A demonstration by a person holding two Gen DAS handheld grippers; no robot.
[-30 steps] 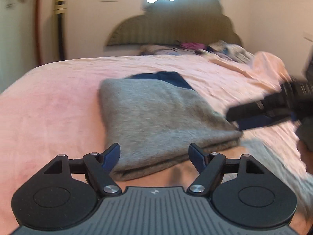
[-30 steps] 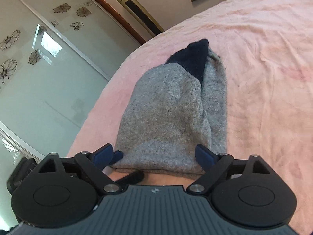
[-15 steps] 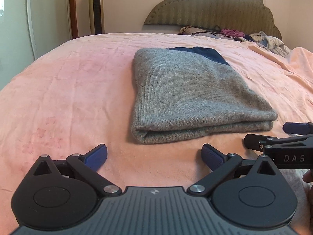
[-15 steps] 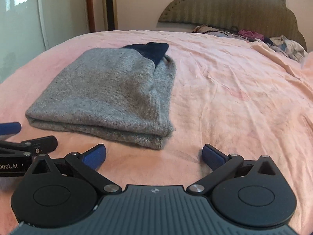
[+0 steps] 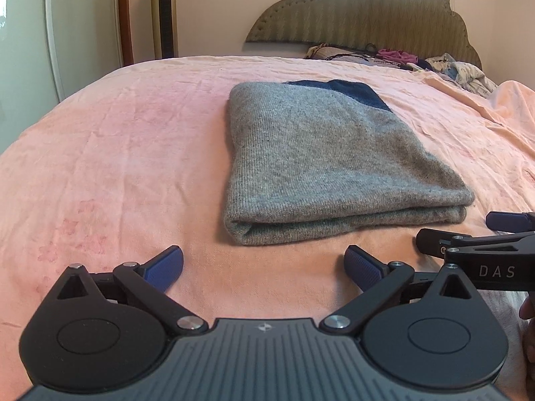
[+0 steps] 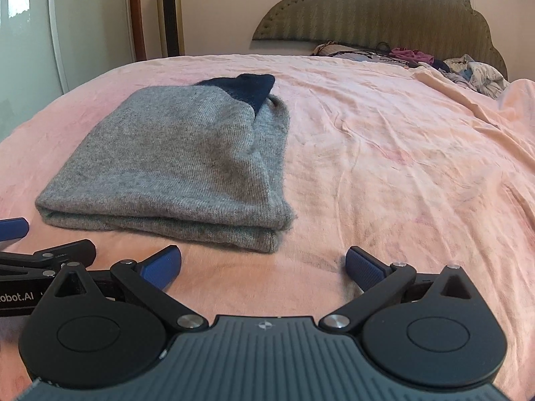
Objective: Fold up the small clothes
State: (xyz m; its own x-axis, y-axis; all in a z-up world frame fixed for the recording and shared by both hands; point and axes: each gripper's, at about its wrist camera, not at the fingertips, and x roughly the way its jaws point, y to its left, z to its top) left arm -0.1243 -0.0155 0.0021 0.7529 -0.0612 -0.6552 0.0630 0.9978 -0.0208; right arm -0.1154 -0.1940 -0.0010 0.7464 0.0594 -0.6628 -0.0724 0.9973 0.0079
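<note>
The folded grey sweater (image 5: 334,163) lies flat on the pink bed (image 5: 117,153), just ahead of the left gripper (image 5: 264,264) and ahead-left of the right gripper (image 6: 263,263), both jaws having just been opening, now spread wide with nothing between them.

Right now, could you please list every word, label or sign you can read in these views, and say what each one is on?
"DAS": white letters on the side of the right gripper, seen from the left wrist.
"obot.AI": white letters, cut off by the picture's edge, on the side of the left gripper, seen from the right wrist.
Small mark atop the tower fan: too small to read.
</note>
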